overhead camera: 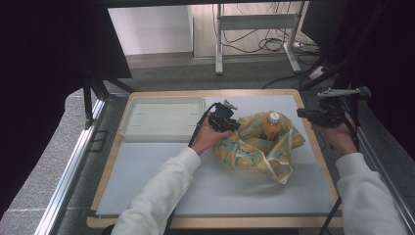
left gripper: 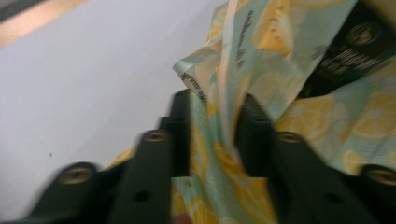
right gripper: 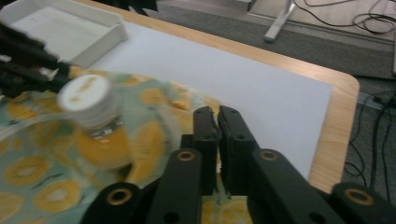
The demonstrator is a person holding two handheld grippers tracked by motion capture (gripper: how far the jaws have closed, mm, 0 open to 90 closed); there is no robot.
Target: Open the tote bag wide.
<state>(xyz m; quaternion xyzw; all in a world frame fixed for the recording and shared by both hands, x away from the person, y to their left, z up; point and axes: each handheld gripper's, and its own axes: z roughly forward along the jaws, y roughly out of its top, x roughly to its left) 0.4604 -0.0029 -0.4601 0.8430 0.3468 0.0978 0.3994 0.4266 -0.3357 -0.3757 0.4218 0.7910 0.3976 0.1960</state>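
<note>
On the counter (overhead camera: 147,191), both grippers pinch the lemon-print bag (overhead camera: 244,152): left gripper (left gripper: 212,135), right gripper (right gripper: 217,140). Uneven pulling could topple the juice bottle (overhead camera: 272,126).

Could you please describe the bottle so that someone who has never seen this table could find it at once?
On the wooden table with the pale grey mat, look right of the shallow white plastic tray to the crumpled lemon-print fabric bag. Standing upright inside it is the orange plastic bottle. Its round white cap pokes above the cloth, the only hard, plain-coloured thing among the patterned folds.
</note>
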